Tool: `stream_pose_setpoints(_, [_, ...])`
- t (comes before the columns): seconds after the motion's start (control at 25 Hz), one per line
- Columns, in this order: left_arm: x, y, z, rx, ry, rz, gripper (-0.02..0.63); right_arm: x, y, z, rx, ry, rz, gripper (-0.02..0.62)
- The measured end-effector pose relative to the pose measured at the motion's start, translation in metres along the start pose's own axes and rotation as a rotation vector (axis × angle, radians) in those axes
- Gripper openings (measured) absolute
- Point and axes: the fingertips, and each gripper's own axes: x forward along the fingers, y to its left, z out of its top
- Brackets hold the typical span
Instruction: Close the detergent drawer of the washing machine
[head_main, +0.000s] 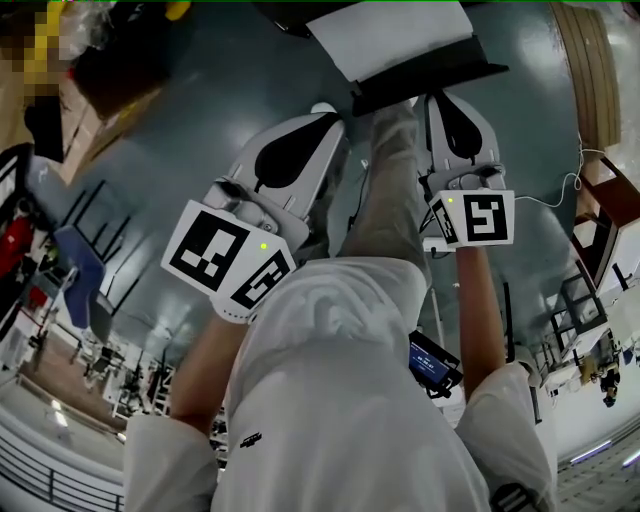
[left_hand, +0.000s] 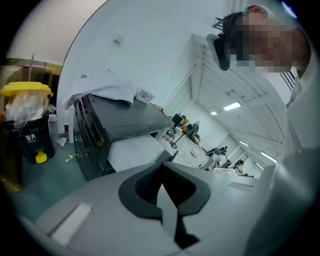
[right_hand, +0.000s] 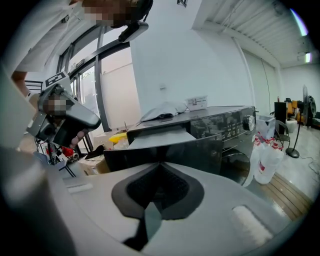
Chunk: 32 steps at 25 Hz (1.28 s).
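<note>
The dark washing machine (right_hand: 225, 132) stands ahead with its detergent drawer (right_hand: 159, 140) pulled out, the white inside facing up and the dark front panel towards me. In the head view the drawer (head_main: 395, 38) juts from the top edge. My left gripper (head_main: 323, 112) is held a little below and left of it, its jaws shut with nothing between them. My right gripper (head_main: 440, 97) is shut and empty too, its tip close under the drawer's front panel. In the left gripper view the gripper (left_hand: 162, 166) points at the drawer (left_hand: 132, 152); in the right gripper view the gripper (right_hand: 160, 164) faces the panel.
A crumpled white cloth (left_hand: 102, 90) lies on top of the machine. To the machine's left stands a black bin with a yellow lid (left_hand: 27, 117). White bags (right_hand: 270, 155) stand on wooden boards (right_hand: 290, 192) at the right. A white cable (head_main: 560, 190) runs across the grey floor.
</note>
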Motion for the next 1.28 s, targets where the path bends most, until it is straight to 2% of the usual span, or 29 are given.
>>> stream_pose_setpoints(0.48, [-0.002, 0.023, 0.017, -0.041, -0.057, 0.057, 0.015, 0.054, 0.0, 0.026, -0.024, -0.033, 0.06, 0.0])
stream_pose_setpoints(1.28, [-0.005, 0.044, 0.013, -0.102, -0.082, 0.12, 0.015, 0.09, 0.0, 0.042, -0.017, -0.046, 0.119, 0.001])
